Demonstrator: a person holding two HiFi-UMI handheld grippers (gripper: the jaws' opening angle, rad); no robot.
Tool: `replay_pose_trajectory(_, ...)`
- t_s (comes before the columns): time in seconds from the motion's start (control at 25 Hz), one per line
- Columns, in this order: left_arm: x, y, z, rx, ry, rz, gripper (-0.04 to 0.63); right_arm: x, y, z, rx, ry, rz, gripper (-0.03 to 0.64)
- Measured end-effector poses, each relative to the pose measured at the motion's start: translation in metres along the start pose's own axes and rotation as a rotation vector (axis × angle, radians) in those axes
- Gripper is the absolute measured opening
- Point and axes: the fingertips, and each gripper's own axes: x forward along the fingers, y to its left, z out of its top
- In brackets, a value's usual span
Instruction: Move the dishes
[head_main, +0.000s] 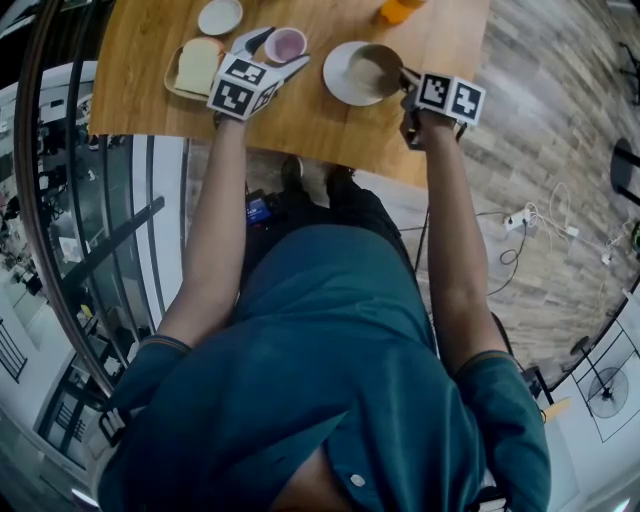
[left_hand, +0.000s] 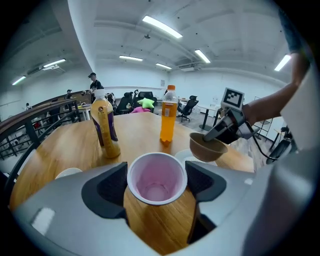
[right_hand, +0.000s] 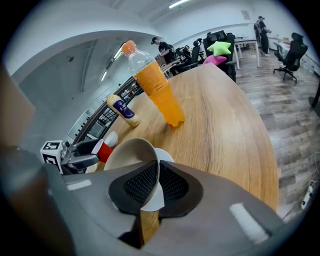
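Broadly, a round wooden worktop (head_main: 140, 60) carries everything, and the person stands at its near edge with one arm stretched out on each side.

The right tongs (right_hand: 155, 186) are clenched on the wall of a brown bowl (right_hand: 131, 156), with one pad inside the rim and the other outside. The bowl hangs tilted, clear of the wood, over a white plate (head_main: 338, 78) that lies flat at the near right of the worktop.

The left tongs (left_hand: 156, 182) sit low over the worktop to the left of the plate. They are released, with the jaws spread wide. A cup (left_hand: 157, 178), white outside and pink inside, stands upright on the wood between the two pads, its rim just beside each of them.

Left of those tongs lies a shallow tan tray (head_main: 176, 84) with a pale yellow block on it. An orange drink bottle (left_hand: 168, 120) stands upright at the far right of the worktop. A brown bottle with a purple label (left_hand: 106, 131) stands upright to its left, well apart from it.

A small white dish (head_main: 220, 16) sits just beyond the tray, on the far side, near the cup but not touching it.
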Motion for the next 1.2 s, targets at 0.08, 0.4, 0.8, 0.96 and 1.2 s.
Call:
replay_pose_trajectory(0.08,0.002,0.0,-0.005,-0.002,0.008,0.0,0.357,-0.007,-0.002,0.005,0.003,-0.016,0.001,0.028)
replay_pose_trajectory(0.4,0.009,0.003,-0.02,-0.009,0.024,-0.004,0.359,-0.032,-0.015,0.031,0.021,-0.076,-0.014,0.028)
replay_pose_trajectory(0.8,0.015,0.003,-0.035,-0.018,0.026,0.006,0.365,-0.057,-0.046,0.046,0.07,-0.119,-0.052,0.028)
replay_pose_trajectory(0.96,0.014,0.004,-0.032,-0.012,0.015,0.002,0.367,-0.062,-0.062,0.049,0.091,-0.119,-0.076,0.028)
replay_pose_trajectory(1.2,0.014,0.003,-0.036,-0.017,0.011,-0.027,0.394,-0.056,-0.093,0.043,0.131,-0.096,-0.121,0.028)
